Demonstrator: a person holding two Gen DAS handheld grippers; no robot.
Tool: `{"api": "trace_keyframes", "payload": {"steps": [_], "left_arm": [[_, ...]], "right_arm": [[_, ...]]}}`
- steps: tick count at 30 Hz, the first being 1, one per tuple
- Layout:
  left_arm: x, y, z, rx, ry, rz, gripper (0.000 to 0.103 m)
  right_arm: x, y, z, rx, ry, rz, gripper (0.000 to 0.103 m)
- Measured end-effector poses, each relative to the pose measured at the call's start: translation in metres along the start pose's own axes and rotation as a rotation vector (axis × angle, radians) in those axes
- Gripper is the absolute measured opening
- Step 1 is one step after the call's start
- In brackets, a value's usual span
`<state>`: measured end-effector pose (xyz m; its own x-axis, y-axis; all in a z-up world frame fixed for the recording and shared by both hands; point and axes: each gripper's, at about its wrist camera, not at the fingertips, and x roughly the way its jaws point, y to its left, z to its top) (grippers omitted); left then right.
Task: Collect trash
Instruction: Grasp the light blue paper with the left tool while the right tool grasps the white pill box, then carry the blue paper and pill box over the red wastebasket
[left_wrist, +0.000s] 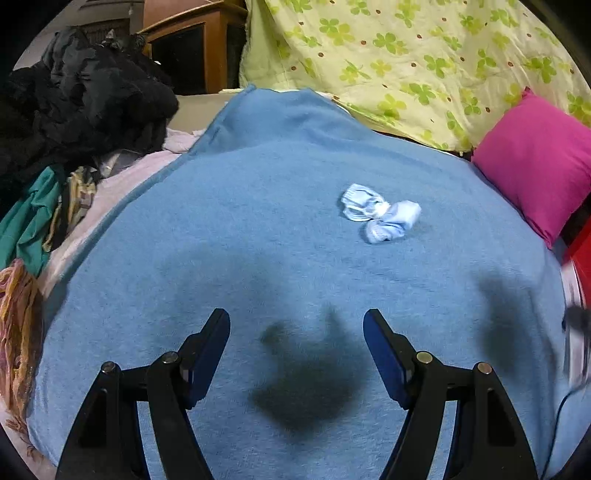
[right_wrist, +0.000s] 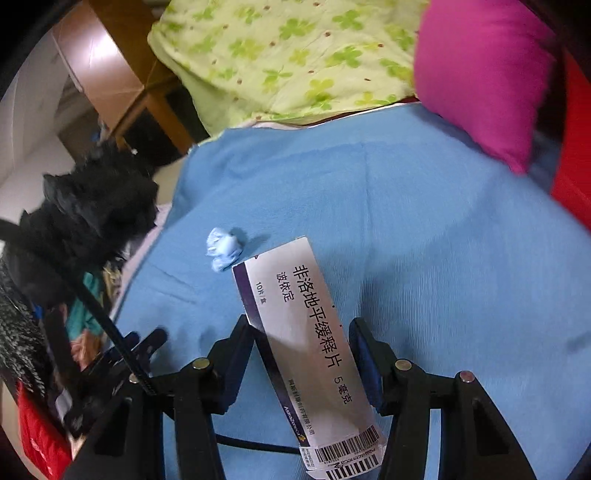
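In my right gripper (right_wrist: 301, 332) I'm pinching a flattened medicine box (right_wrist: 306, 347), so one piece looks collected. My left gripper (left_wrist: 296, 325) hangs spread and empty above the blue blanket (left_wrist: 258, 240). Farther out, a crumpled blue wad (left_wrist: 380, 218) lies on it, uncollected.

Medicine box (right_wrist: 306, 343) reads "非洛地平缓释片", "波依定", "10片/盒", "5毫克", with "AstraZeneca" near the barcoded end; barcode digits too blurred.

R gripper (right_wrist: 301, 325) holds med box (right_wrist: 306, 339) over blanket (right_wrist: 443, 258).
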<state>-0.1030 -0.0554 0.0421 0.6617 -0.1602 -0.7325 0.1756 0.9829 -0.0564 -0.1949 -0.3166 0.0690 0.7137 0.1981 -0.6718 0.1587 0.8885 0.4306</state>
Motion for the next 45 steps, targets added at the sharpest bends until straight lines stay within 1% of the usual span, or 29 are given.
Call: {"api": "trace_keyframes", "payload": {"steps": [2,5,7,10,13,14,16,17,18,19,21,22,23,27,35,38,42,45], "left_arm": [[0.004,-0.012,0.010,0.027,0.004,-0.011,0.077],[0.017,-0.031,0.036,0.028,0.028,-0.049,0.078],[0.030,-0.050,0.061,0.035,0.042,-0.082,0.079],[0.049,-0.076,0.084,0.064,0.049,-0.078,0.080],[0.078,-0.096,0.100,0.078,0.078,-0.045,0.080],[0.085,-0.099,0.102,0.081,0.086,-0.030,0.080],[0.108,-0.102,0.101,0.090,0.134,0.030,0.080],[0.114,-0.101,0.099,0.088,0.145,0.038,0.079],[0.117,-0.101,0.097,0.090,0.152,0.032,0.071],[0.122,-0.098,0.094,0.097,0.172,0.011,0.038],[0.115,-0.094,0.093,0.096,0.161,-0.001,0.029],[0.110,-0.092,0.093,0.100,0.167,-0.004,0.027],[0.104,-0.090,0.093,0.103,0.169,-0.015,0.027],[0.061,-0.079,0.080,0.147,0.114,-0.001,0.027],[-0.016,-0.053,0.041,0.152,0.085,0.012,0.027],[-0.039,-0.046,0.027,0.149,0.078,-0.005,0.027],[-0.057,-0.050,0.017,0.161,0.064,-0.034,0.027],[-0.074,-0.054,0.012,0.167,0.048,-0.061,0.027]], "right_arm": [[-0.008,0.001,-0.013,0.012,-0.027,0.027,0.056],[-0.019,0.001,-0.027,0.012,-0.076,0.027,0.056],[-0.023,0.000,-0.026,0.015,-0.109,0.034,0.056],[-0.020,-0.006,-0.025,0.043,-0.123,0.059,0.056],[-0.015,-0.004,-0.025,0.039,-0.110,0.089,0.056],[-0.014,-0.002,-0.024,0.028,-0.110,0.092,0.056],[-0.015,0.000,-0.025,0.021,-0.118,0.095,0.056],[-0.015,-0.002,-0.026,0.026,-0.121,0.099,0.056],[-0.015,-0.003,-0.026,0.033,-0.123,0.102,0.056],[-0.015,-0.005,-0.026,0.039,-0.126,0.100,0.056],[-0.016,-0.007,-0.026,0.044,-0.130,0.092,0.056],[-0.016,-0.007,-0.026,0.045,-0.131,0.087,0.056],[-0.016,-0.008,-0.026,0.044,-0.134,0.074,0.056],[-0.020,-0.007,-0.026,0.031,-0.151,0.015,0.056],[-0.031,0.007,-0.029,-0.032,-0.185,-0.106,0.056],[-0.048,0.013,-0.036,-0.023,-0.203,-0.122,0.056],[-0.075,0.023,-0.053,-0.020,-0.217,-0.144,0.056],[-0.094,0.027,-0.059,-0.021,-0.231,-0.156,0.056]]}}
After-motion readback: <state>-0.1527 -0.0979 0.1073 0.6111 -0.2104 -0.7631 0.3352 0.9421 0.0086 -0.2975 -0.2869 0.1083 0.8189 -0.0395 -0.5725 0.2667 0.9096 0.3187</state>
